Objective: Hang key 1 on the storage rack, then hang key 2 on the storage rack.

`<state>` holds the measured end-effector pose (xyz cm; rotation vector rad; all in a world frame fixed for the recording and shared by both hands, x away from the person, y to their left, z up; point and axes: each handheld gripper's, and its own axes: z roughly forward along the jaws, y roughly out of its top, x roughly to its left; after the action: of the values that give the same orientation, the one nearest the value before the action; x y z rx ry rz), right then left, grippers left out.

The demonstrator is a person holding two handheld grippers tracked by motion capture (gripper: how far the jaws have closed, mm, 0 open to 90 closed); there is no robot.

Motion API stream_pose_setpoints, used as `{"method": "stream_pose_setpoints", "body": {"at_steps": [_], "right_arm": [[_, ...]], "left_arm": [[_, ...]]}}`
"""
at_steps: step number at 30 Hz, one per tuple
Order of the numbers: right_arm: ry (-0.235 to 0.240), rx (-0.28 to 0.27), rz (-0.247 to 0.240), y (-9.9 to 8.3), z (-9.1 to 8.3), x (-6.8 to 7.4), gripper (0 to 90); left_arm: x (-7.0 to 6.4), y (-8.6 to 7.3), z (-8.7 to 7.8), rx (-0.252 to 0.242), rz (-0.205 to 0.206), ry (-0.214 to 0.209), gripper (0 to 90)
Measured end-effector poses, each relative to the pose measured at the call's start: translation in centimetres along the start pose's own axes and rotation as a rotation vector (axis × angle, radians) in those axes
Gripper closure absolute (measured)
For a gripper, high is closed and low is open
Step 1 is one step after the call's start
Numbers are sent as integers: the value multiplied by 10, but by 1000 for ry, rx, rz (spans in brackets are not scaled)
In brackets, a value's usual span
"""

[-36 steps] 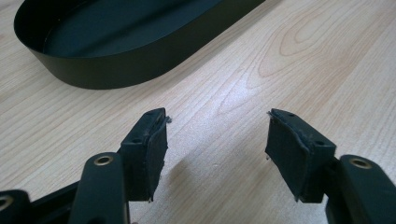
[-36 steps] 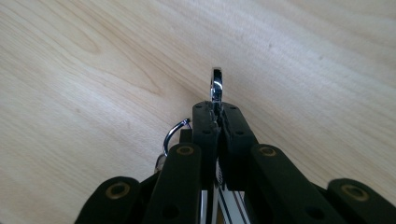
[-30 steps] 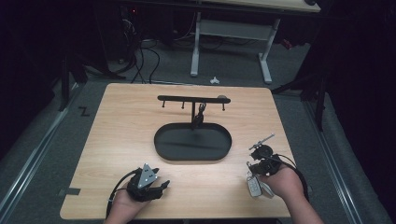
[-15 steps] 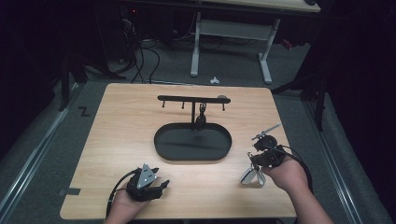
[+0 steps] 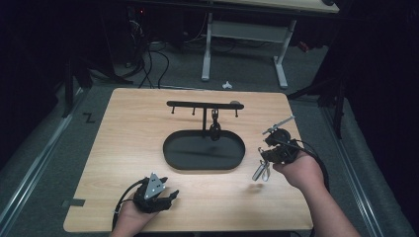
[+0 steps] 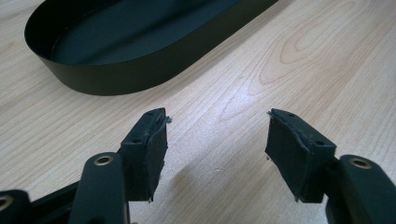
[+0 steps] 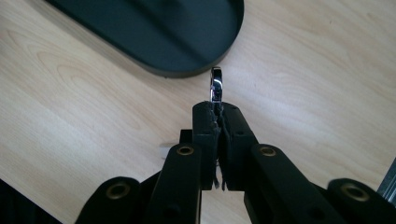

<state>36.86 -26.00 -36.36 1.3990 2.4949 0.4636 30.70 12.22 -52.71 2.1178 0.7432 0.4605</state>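
Right gripper (image 7: 218,109) pinches a silver metal ring (image 7: 216,85) between closed jaws, lifted above the table (image 5: 123,138) just right of the black oval tray (image 5: 203,164). Left gripper (image 6: 215,149) rests at the near-left table edge, jaws wide apart, holding nothing.

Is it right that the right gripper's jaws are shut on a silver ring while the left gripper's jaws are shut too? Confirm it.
Not quite. The left gripper has its jaws open with bare table between them, as the left gripper view shows. The right gripper is indeed shut on the silver ring.
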Motion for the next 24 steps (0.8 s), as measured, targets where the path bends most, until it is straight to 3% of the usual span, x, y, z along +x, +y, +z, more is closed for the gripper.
{"method": "stream_pose_setpoints", "body": {"at_steps": [8, 13, 17, 20, 24], "right_arm": [[6, -28, -21, 25, -4, 6, 869], [11, -28, -29, 38, -1, 10, 869], [16, -20, -55, 51, 3, 11, 869], [22, -31, -47, 60, 3, 11, 869], [36, -47, -53, 70, 4, 9, 869]], "left_arm": [[4, -5, -6, -2, -9, 0, 385], [9, -5, -9, -21, -36, 9, 386], [8, -4, -8, -7, -21, 11, 386], [6, -5, -7, -1, -14, 8, 386], [8, -7, -9, 3, -27, 4, 386]]}}
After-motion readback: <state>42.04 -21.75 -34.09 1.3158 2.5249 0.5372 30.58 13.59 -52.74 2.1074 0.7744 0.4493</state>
